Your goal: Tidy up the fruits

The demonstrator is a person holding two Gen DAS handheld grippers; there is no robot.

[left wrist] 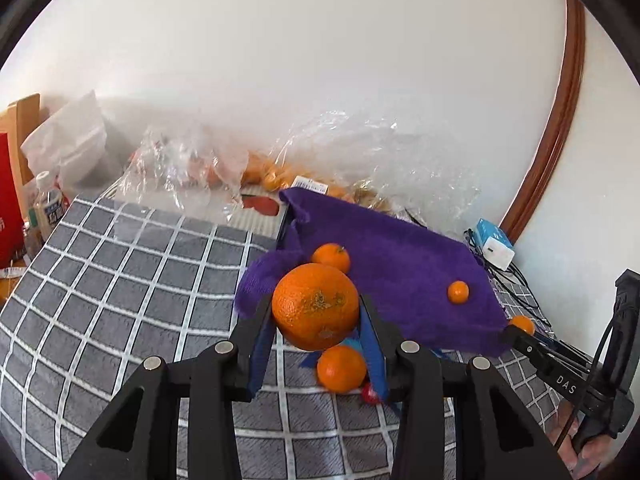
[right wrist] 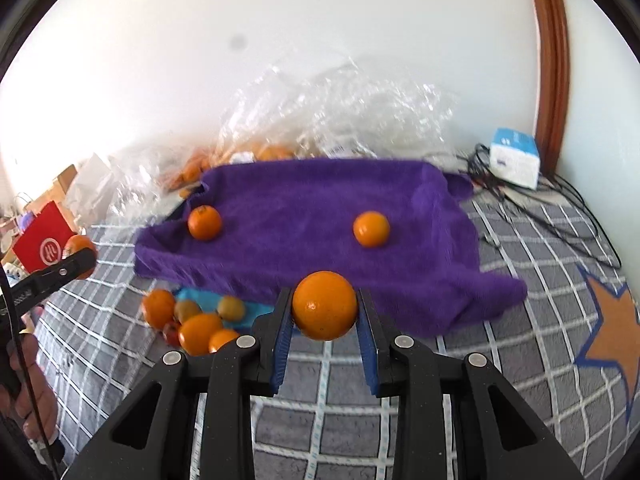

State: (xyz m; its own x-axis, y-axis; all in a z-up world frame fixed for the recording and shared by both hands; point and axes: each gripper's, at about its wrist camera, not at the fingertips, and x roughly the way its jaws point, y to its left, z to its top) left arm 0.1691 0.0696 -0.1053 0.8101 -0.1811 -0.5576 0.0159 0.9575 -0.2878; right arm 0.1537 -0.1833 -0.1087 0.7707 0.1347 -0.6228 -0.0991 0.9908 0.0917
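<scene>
My left gripper (left wrist: pixel 316 309) is shut on a large orange (left wrist: pixel 315 300), held above the grey checked blanket (left wrist: pixel 120 280). My right gripper (right wrist: pixel 324 309) is shut on a smaller tangerine (right wrist: pixel 324 305). Beyond both lies a purple towel (left wrist: pixel 400 252) (right wrist: pixel 320 204) with two tangerines on it (right wrist: pixel 204 222) (right wrist: pixel 371 229). A heap of loose fruit (right wrist: pixel 196 324) lies on a blue cloth (right wrist: pixel 202 298) at the towel's near left edge. In the left wrist view one of its tangerines (left wrist: pixel 341 368) shows under the held orange. Each gripper shows at the edge of the other's view.
Clear plastic bags (left wrist: pixel 192 172) (right wrist: pixel 340 112) with more oranges lie behind the towel, against the white wall. A blue-white box (right wrist: pixel 514 156) and black cables (right wrist: pixel 560 200) lie at the right. On the left stand a red bag (right wrist: pixel 42 244) and a bottle (left wrist: pixel 50 208).
</scene>
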